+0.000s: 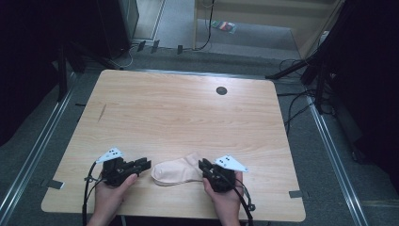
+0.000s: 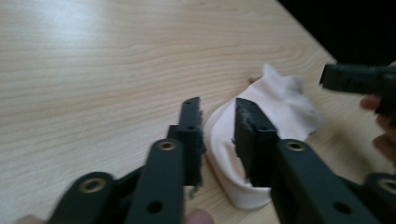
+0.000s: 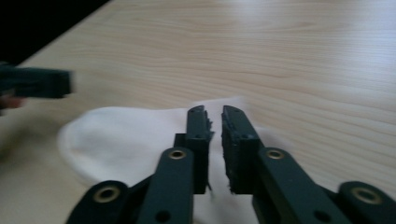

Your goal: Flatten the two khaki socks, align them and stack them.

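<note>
Between both claws, a sock (image 1: pixel 176 171)

The sock (image 1: pixel 176 171) is pale cream, short, and made of soft fabric. It lies flat on the wooden table (image 1: pixel 188 113), near the near edge and about midway across. The rounded toe end points left. The open cuff end points right and slightly toward the far side. The fabric is limp and lightly creased.

pale pink sock (image 1: pixel 176 170) on light woodgrain table (image 1: pixel 179 113); black jaws.
</note>
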Tool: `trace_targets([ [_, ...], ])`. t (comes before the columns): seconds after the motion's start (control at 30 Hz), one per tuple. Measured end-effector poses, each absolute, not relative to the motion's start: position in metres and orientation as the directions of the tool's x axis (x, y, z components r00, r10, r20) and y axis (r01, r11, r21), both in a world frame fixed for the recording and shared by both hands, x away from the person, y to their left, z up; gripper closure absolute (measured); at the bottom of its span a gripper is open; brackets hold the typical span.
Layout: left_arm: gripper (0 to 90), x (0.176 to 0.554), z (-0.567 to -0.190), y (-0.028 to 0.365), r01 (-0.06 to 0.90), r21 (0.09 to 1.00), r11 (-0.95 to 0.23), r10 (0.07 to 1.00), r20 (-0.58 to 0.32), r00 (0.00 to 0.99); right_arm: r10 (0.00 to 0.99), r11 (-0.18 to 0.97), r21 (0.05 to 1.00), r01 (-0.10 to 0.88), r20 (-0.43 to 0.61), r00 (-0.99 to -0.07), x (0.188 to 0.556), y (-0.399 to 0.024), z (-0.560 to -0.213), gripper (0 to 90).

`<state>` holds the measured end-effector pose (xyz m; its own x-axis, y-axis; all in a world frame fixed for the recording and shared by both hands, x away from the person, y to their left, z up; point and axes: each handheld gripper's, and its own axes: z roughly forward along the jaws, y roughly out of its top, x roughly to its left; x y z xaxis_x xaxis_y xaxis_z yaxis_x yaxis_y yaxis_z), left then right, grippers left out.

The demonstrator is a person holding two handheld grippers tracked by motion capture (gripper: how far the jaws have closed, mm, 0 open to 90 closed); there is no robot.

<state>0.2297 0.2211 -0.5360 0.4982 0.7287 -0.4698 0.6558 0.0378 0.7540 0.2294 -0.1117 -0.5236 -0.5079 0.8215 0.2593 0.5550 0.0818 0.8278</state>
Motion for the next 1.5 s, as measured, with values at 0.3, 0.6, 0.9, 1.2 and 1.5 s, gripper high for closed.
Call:
trace_targets([
  [0.3,90.0,0.239,-0.54,0.198,0.692,0.717,-0.083,0.699,-0.453,0.553,0.657,0.233,0.8,0.553,0.289,-0.696,0.211,-0.033,-0.539,90.0],
  [0.6,90.0,0.259,-0.552,0.183,0.722,0.672,-0.164,0.732,-0.408,0.546,0.713,0.268,0.738,0.619,0.28,-0.643,0.223,-0.022,-0.553,90.0],
  [0.9,84.2,0.271,-0.55,0.187,0.734,0.665,-0.14,0.724,-0.437,0.533,0.716,0.272,0.751,0.602,0.26,-0.648,0.229,-0.004,-0.549,90.0],
  [1.2,81.3,0.254,-0.551,0.21,0.759,0.633,-0.152,0.733,-0.442,0.516,0.708,0.292,0.73,0.618,0.269,-0.653,0.232,-0.004,-0.554,90.0],
  [1.5,79.4,0.245,-0.55,0.207,0.75,0.637,-0.177,0.727,-0.429,0.536,0.721,0.271,0.738,0.618,0.269,-0.638,0.231,-0.004,-0.554,90.0],
])
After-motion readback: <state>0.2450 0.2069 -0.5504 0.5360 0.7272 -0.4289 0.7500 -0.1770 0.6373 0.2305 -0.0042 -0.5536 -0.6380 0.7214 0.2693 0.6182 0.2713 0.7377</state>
